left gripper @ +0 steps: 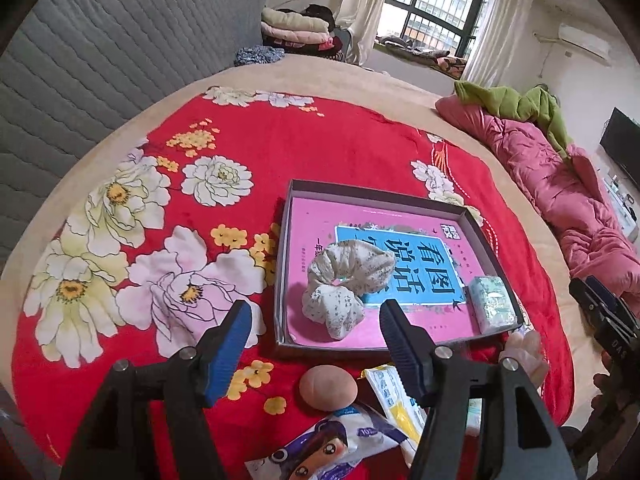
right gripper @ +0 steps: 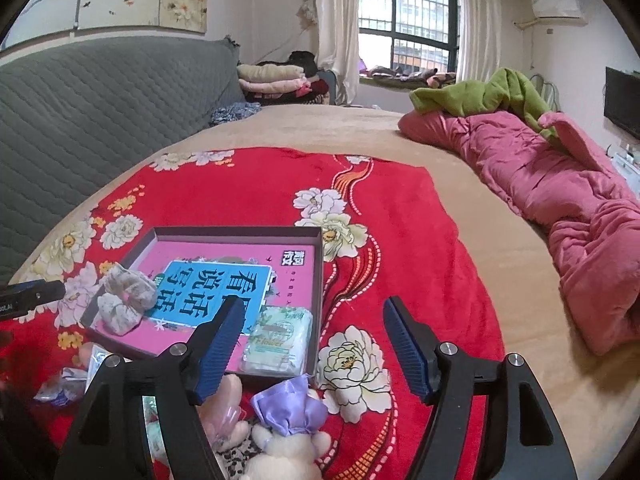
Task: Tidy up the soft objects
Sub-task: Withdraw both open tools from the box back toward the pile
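A shallow dark box (left gripper: 494, 256) (right gripper: 318, 280) lined with a pink and blue book cover lies on the red flowered blanket (left gripper: 320, 140). Inside it lie a floral fabric scrunchie (left gripper: 344, 280) (right gripper: 126, 298) and a pale green tissue pack (left gripper: 492, 304) (right gripper: 280, 340). My left gripper (left gripper: 316, 344) hangs open above the box's near edge, holding nothing. My right gripper (right gripper: 314, 344) is open too, above the box's right corner, nothing between its fingers. Near the front lie a tan egg-shaped ball (left gripper: 328, 388), snack packets (left gripper: 332, 448) and a plush toy with a purple bow (right gripper: 288, 408).
A rumpled pink quilt (right gripper: 560, 200) with a green cloth (right gripper: 480, 94) runs along the bed's right side. A grey quilted headboard (left gripper: 100, 80) stands to the left. Folded clothes (right gripper: 276, 80) are stacked at the far end by the window.
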`<state>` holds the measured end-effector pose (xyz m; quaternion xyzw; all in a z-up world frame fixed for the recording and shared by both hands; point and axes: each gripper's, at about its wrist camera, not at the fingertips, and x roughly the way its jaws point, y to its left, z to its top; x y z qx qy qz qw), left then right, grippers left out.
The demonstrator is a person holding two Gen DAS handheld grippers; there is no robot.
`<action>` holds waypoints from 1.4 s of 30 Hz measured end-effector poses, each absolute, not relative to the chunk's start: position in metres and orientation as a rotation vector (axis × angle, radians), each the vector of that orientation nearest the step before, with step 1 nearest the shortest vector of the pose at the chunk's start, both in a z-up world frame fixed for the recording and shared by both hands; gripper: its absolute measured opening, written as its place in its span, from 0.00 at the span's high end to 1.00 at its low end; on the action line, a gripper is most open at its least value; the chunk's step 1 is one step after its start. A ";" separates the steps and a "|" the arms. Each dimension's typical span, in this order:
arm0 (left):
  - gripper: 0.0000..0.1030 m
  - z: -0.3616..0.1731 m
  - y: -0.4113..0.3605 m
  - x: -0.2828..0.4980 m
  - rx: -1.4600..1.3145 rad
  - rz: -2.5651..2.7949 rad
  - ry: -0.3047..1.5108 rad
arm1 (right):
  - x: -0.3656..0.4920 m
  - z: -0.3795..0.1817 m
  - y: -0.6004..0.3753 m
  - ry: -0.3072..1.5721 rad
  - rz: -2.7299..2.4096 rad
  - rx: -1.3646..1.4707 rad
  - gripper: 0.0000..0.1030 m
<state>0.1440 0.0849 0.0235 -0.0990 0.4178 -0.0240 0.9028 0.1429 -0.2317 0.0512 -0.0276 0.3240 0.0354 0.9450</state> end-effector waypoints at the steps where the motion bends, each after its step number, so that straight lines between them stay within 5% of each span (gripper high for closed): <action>1: 0.36 0.025 0.085 0.143 -0.203 -0.047 0.860 | 0.141 0.053 -0.233 0.656 0.069 -0.055 0.29; 42: 0.36 0.059 0.072 0.084 -0.123 -0.057 0.814 | 0.060 0.078 -0.226 0.623 0.103 -0.043 0.28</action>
